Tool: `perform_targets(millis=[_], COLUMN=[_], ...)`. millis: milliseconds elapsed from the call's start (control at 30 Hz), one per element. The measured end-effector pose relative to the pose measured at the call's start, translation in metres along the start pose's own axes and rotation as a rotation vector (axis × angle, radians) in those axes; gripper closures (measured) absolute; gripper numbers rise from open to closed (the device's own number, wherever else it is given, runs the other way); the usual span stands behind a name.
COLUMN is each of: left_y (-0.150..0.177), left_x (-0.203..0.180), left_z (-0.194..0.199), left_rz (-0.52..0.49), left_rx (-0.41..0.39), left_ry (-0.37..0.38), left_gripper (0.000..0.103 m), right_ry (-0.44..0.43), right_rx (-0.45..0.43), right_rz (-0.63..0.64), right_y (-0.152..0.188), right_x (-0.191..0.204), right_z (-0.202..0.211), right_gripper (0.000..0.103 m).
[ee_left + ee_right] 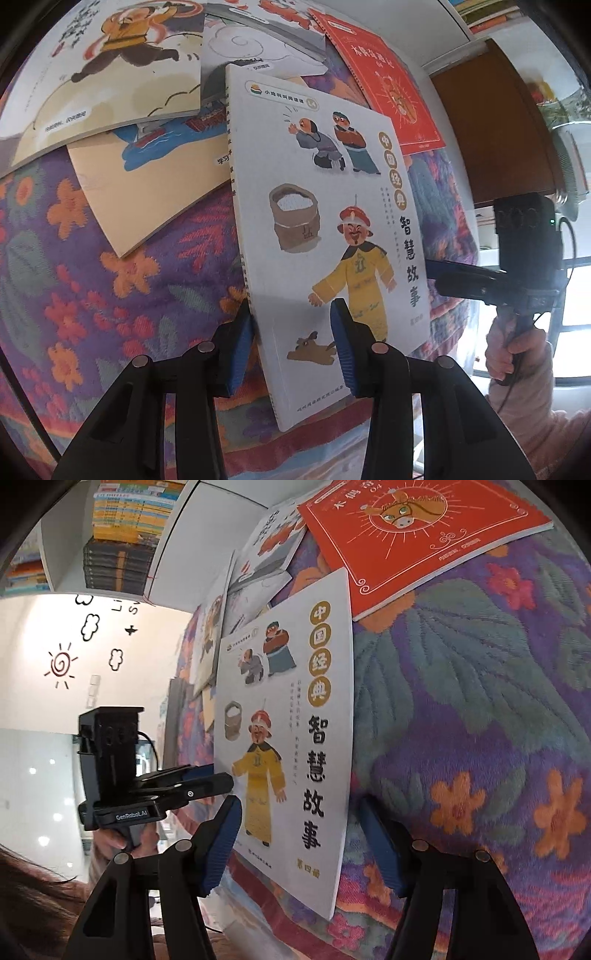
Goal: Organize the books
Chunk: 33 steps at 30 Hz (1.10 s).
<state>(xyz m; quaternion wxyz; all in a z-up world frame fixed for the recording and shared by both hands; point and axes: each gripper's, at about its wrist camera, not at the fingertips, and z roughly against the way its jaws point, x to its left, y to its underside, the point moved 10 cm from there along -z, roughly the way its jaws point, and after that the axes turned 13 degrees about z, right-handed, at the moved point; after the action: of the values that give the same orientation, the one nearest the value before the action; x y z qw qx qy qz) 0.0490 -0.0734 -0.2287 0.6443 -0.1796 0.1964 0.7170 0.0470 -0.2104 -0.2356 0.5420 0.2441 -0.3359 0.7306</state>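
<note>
- Two grippers on one white picture book [325, 236], which is tilted up off the floral blanket [110, 266].
- Your left gripper [295, 347] is narrow, clamped on the book's spine edge, near its lower corner.
- Your right gripper [299, 845] straddles the opposite edge; its pads [221, 845] stand off the cover, not gripping.
- A red book [417, 535] lies flat just beyond, on the blanket.
</note>
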Motion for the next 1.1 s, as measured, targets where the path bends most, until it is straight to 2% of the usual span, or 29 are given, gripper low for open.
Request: perform_targets(millis=[167,400,533,600,900,933,967,1033,1067,1100], left_y=[-0.002,-0.011,-0.014,-0.014,-0.015,-0.015,-0.015,-0.015,-0.015,-0.015], left_x=[-0.004,-0.009,-0.016,-0.016,-0.017,-0.017,-0.017,-0.017,-0.017,-0.018], left_z=[-0.002,-0.005,-0.007,-0.006,-0.007,-0.007,-0.007,-0.007,-0.007,-0.008], left_rz=[-0.03,0.014,0.001,-0.004,0.0,0.0,-0.001,-0.008,-0.015,-0.019], left_rx=[0.033,0.067,0.059,0.059,0.069,0.068,0.068,0.065,0.064,0.062], left_ry=[0.032,0.121,0.127,0.127,0.143,0.139,0.134,0.124,0.119,0.116], left_gripper=[0.066,0.064,0.064,0.064,0.064,0.064,0.064,0.064,0.064,0.064], right_ry=[-0.047,-0.06,-0.099,-0.098,-0.098,-0.089,-0.068,-0.009,-0.045,-0.072], right_rx=[-0.017,-0.003,-0.025,-0.025,-0.03,-0.029,-0.023,-0.005,-0.02,-0.032], right_rz=[-0.023,-0.022,-0.053,-0.062,-0.085,-0.087,-0.092,-0.1,-0.127,-0.147], right_y=[-0.002,-0.007,-0.011,-0.011,-0.01,-0.01,-0.009,-0.004,-0.003,-0.002], right_x=[-0.003,-0.006,-0.007,-0.008,-0.012,-0.013,-0.016,-0.028,-0.03,-0.033], right_z=[0.002,0.003,0.002,0.001,0.003,0.003,0.003,0.004,0.004,0.005], right_gripper=[0.042,0.042,0.042,0.046,0.049,0.051,0.058,0.083,0.089,0.091])
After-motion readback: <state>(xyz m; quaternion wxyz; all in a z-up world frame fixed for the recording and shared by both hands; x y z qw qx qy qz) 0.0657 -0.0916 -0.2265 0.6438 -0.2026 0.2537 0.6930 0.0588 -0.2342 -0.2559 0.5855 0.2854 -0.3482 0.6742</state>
